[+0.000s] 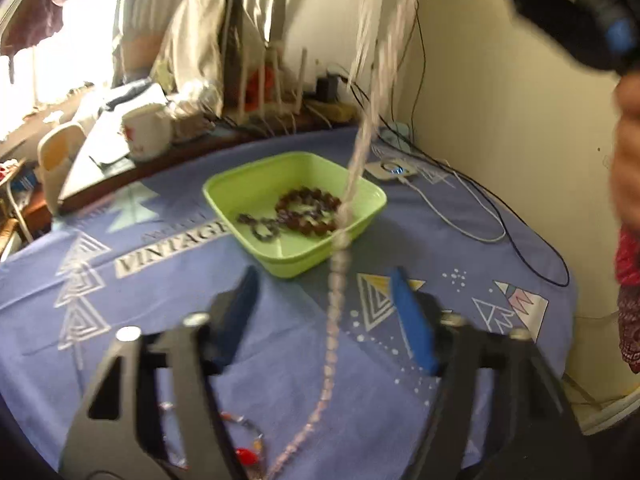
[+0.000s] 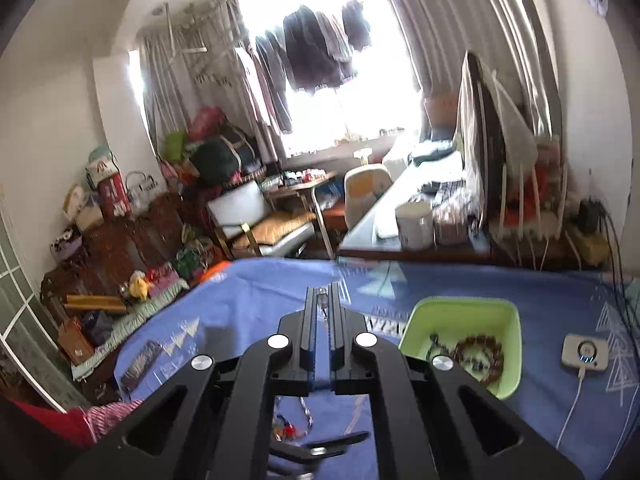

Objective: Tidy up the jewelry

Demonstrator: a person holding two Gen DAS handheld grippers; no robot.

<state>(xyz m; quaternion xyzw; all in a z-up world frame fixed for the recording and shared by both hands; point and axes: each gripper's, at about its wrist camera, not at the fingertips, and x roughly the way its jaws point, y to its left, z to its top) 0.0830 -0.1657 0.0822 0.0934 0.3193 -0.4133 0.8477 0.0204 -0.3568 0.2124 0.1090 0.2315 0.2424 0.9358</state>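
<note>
The right gripper [image 2: 323,300] is clenched on a pale bead necklace [image 1: 335,280], which hangs blurred between the parted, empty fingers of the left gripper [image 1: 324,312]. Ahead sits the green tray [image 1: 224,196] holding dark bead bracelets [image 1: 308,212]; the necklace's top is cut off.

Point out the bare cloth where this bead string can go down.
Free: the blue cloth left of the green tray, around the "VINTAGE" print, and the stretch between the tray and the left gripper. Crowded: the tray's middle holds dark beads; cables cross the right side; small jewelry lies at the near edge.
</note>
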